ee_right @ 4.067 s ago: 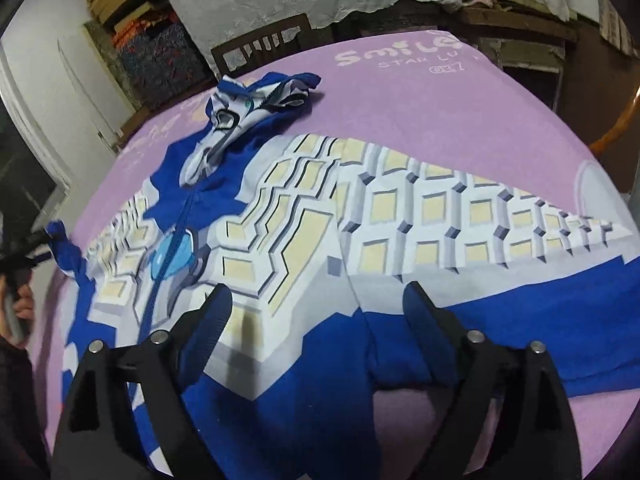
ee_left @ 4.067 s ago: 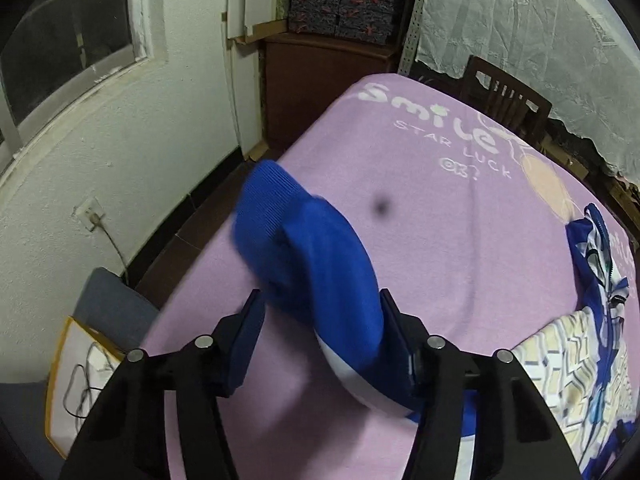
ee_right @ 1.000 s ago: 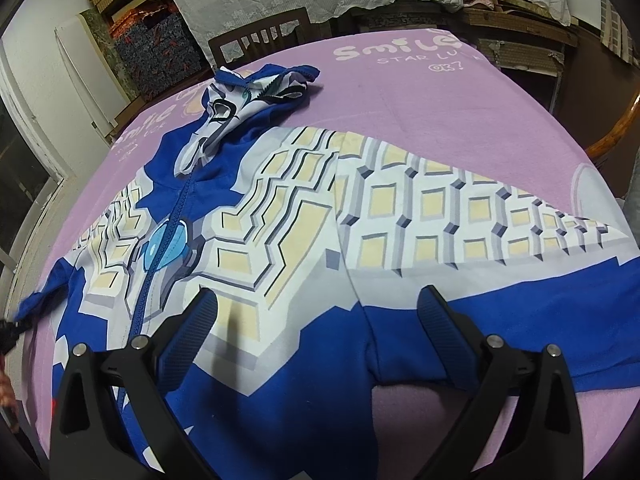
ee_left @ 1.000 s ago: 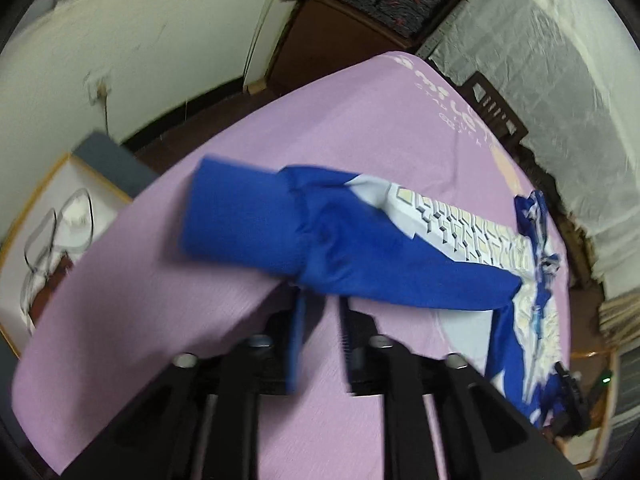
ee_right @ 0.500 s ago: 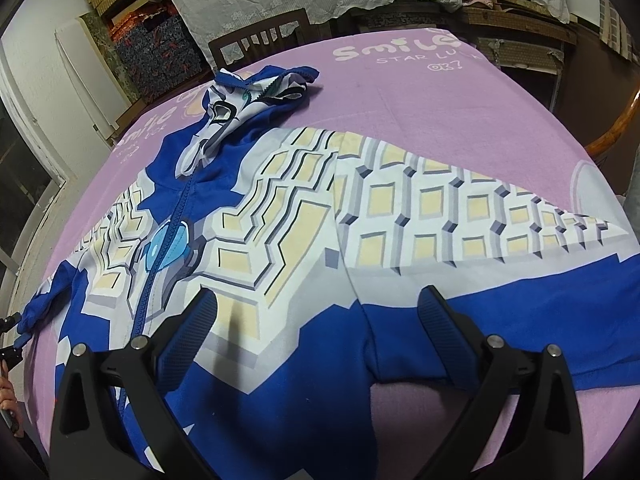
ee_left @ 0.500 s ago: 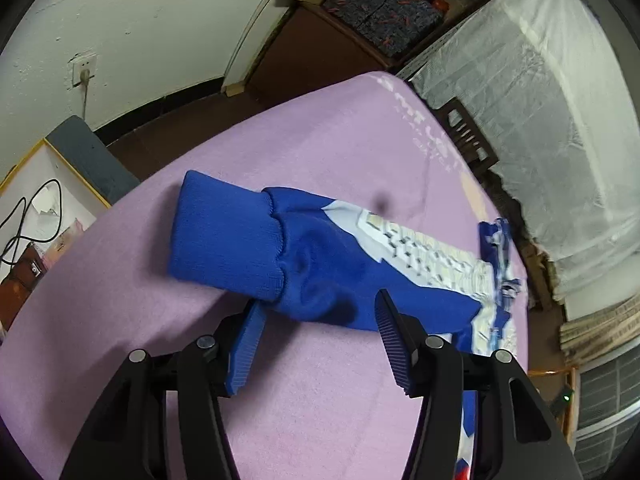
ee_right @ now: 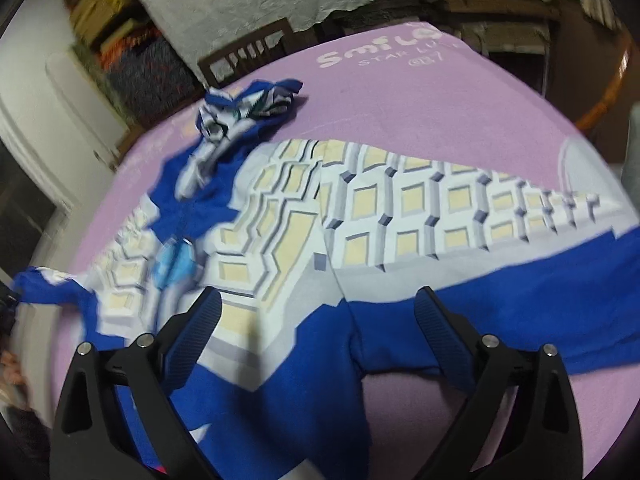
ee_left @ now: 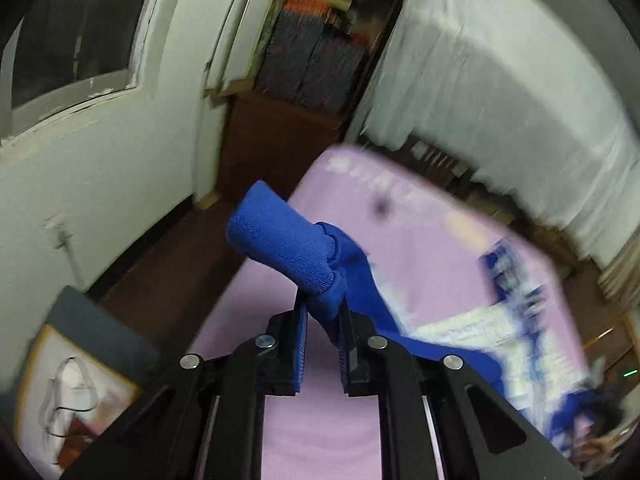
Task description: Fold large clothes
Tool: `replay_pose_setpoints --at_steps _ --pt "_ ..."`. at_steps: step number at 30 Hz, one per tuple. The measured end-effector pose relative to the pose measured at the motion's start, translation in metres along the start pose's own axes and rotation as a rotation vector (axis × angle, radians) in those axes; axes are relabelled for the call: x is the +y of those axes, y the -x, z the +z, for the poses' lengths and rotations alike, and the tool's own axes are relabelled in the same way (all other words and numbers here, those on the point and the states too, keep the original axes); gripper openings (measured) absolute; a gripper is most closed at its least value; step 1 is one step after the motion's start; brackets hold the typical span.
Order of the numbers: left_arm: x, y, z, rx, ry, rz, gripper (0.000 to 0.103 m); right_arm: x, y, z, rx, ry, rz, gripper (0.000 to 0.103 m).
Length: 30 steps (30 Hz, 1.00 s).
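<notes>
Lifted since before, sleeve cuff (ee_left: 280, 240) overhangs purple blanket's (ee_left: 320, 432) edge.

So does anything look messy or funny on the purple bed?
Yes. The jacket lies mostly flat on the purple cover, but its hood is crumpled in a heap. One blue sleeve cuff is lifted off the cover, with the left gripper closing on the fabric just behind it.

Blue-and-white patterned hooded jacket (ee_right: 360, 216) spread flat on purple cloth, blue cuff (ee_left: 280, 244) lifted
</notes>
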State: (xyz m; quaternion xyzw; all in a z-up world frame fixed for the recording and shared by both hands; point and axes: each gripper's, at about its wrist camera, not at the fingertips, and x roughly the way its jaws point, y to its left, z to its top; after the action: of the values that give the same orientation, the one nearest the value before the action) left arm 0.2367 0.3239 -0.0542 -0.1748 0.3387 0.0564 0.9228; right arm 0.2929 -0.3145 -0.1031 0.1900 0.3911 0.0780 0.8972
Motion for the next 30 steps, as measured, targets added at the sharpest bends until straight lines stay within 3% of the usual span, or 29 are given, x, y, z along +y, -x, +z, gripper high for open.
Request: replay_pose_setpoints --at_steps 2,4,6,9,10,13,17,18,20,21,25,27,30 --pt "0.015 -0.031 -0.016 0.119 0.046 0.043 0.013 -0.005 0.008 0.001 -0.016 -0.05 0.045 0.095" --pt "0.031 -0.038 -0.028 0.16 0.131 -0.003 0.014 -0.005 0.014 0.0 -0.025 -0.051 0.041 0.093" --pt "0.042 -0.031 -0.028 0.158 0.184 -0.039 0.019 -0.002 0.016 -0.002 -0.02 -0.025 0.005 0.088" --pt "0.048 -0.016 -0.02 0.103 0.199 0.03 0.055 0.0 0.017 -0.004 -0.002 0.006 -0.01 0.084" --pt "0.051 -0.013 -0.017 0.082 0.2 0.059 0.059 0.002 0.016 -0.005 -0.003 0.014 -0.014 0.083" --pt "0.065 -0.012 -0.008 0.077 0.245 0.046 0.067 0.002 0.016 -0.008 -0.014 0.022 -0.003 0.083" --pt "0.082 -0.036 0.002 0.135 0.328 0.025 0.067 0.004 0.017 -0.01 -0.029 0.035 0.014 0.083" --pt "0.085 -0.038 0.001 0.138 0.342 0.006 0.064 0.004 0.018 -0.01 -0.033 0.038 0.016 0.083" --pt "0.085 -0.041 0.001 0.139 0.354 -0.04 0.037 0.005 0.019 -0.011 -0.043 0.043 0.017 0.082" --pt "0.083 -0.039 0.001 0.129 0.34 -0.048 0.017 0.006 0.019 -0.011 -0.046 0.047 0.014 0.079" --pt "0.08 0.001 0.007 -0.016 0.292 -0.028 0.012 0.011 0.02 -0.011 -0.043 0.065 0.015 0.054" --pt "0.078 0.023 0.009 -0.087 0.244 0.006 0.003 0.017 0.023 -0.009 -0.047 0.084 0.017 0.051" --pt "0.08 0.007 -0.005 0.007 0.199 0.069 0.003 0.028 0.022 -0.01 -0.053 0.121 0.021 0.052"
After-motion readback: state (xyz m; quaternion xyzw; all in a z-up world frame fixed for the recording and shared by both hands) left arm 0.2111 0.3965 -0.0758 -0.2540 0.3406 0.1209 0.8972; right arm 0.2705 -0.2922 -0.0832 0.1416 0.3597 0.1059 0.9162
